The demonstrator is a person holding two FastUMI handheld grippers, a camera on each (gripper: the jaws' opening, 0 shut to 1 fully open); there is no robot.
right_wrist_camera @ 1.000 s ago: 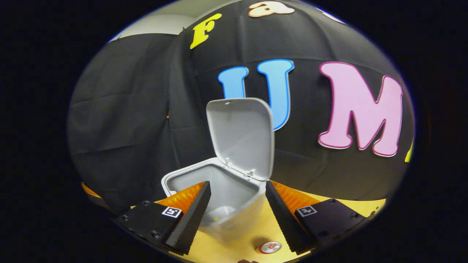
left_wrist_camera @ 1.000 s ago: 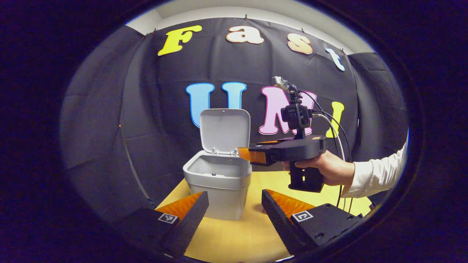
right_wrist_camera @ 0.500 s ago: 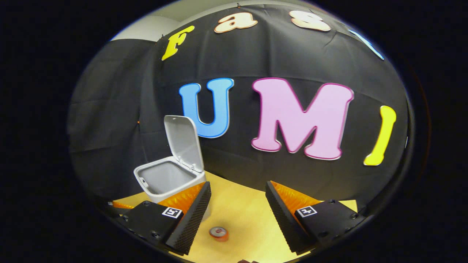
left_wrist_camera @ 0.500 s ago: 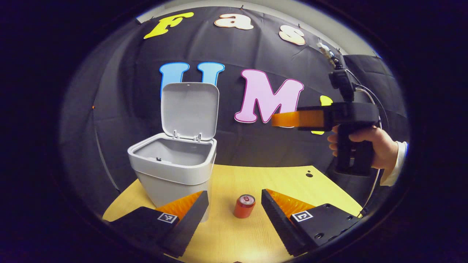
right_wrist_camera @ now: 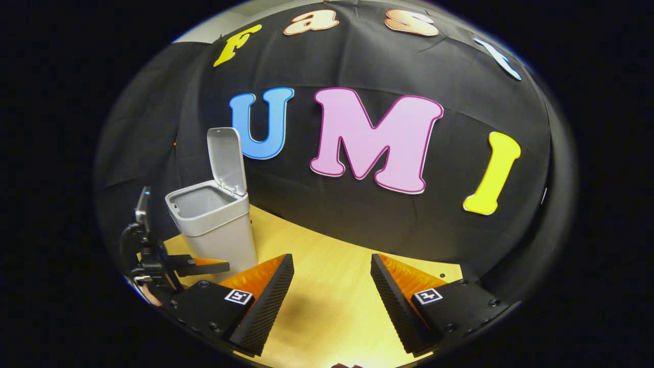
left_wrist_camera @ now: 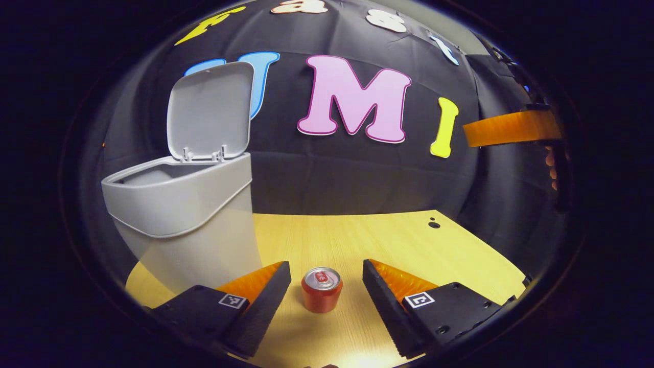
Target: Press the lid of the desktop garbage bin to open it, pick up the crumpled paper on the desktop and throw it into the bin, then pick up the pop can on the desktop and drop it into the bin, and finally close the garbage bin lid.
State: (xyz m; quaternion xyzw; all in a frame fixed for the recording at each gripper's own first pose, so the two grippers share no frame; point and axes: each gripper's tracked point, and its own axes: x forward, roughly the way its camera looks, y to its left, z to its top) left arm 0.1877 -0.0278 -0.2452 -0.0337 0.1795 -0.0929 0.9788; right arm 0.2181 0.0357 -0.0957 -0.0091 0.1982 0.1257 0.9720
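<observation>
In the left gripper view the left gripper gapes wide around the upright can, untouched, bin open at left, while the right gripper view shows the right gripper wide and empty, bin far left.

Black housings behind each gripper's wedge-shaped fingers, ridged inner faces, small square black-and-white marker tags on top, round screws near the edges.
</observation>
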